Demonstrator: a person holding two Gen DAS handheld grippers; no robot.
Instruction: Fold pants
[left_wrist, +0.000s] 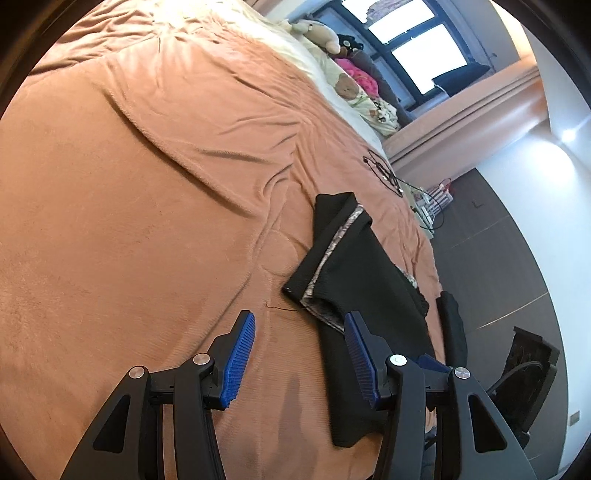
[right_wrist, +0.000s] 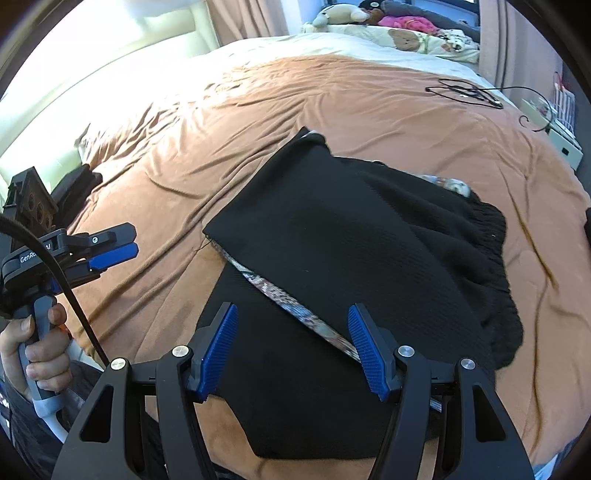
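Observation:
Black pants (right_wrist: 332, 236) with a patterned side stripe (right_wrist: 295, 306) lie partly folded on the orange bedspread (right_wrist: 221, 129); one part is laid over the other. They also show in the left wrist view (left_wrist: 354, 266), at the right. My right gripper (right_wrist: 293, 343) is open and empty, just above the near part of the pants. My left gripper (left_wrist: 301, 354) is open and empty over the bedspread (left_wrist: 147, 184), left of the pants; its right finger (left_wrist: 360, 354) overlaps the pants' edge. The left gripper also shows at the left of the right wrist view (right_wrist: 110, 247).
Pillows and stuffed toys (right_wrist: 399, 37) lie at the head of the bed. A black cable (right_wrist: 465, 92) lies on the far right of the bedspread. A dark folded item (right_wrist: 79, 184) sits at the bed's left edge. Floor (left_wrist: 509, 258) lies past the bed.

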